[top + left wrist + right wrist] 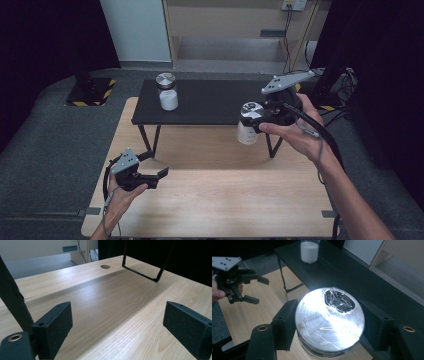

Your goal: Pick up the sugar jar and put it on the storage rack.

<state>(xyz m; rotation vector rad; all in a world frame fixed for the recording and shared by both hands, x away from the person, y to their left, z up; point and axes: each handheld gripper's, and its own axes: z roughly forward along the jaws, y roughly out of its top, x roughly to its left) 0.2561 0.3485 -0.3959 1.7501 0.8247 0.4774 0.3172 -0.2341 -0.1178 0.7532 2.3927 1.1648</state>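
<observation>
The right gripper [256, 121] is holding a jar [248, 125] by its shiny silver lid [329, 318]. Its jaws are squeezing the lid from both sides. The jar is hanging in the air at the front edge of the black shelf [210, 102], near the shelf's right front corner, with the wooden table [225, 195] under it. The jar looks like it has white powder inside.

The left gripper [150, 175] is waiting low over the table, near its front left corner. Its jaws are wide apart and are holding nothing.

A second jar [167, 91] with the same white stuff is standing on the shelf, near the back left corner.

It looks like the jar is being carried on or off the shelf. To do this well, the jaws should be gripping the lid tight and in the middle, because a smooth round lid could slip. The jar should be staying straight up, not tipping. If it is going onto the shelf, its bottom needs to be lifting over the front edge so it is not bumping it. It should be coming down slowly and sitting flat before the jaws let go. It should be landing well away from the second jar and not right at the edge.

No words or labels can be read. The lid is too bright to show any writing.
</observation>
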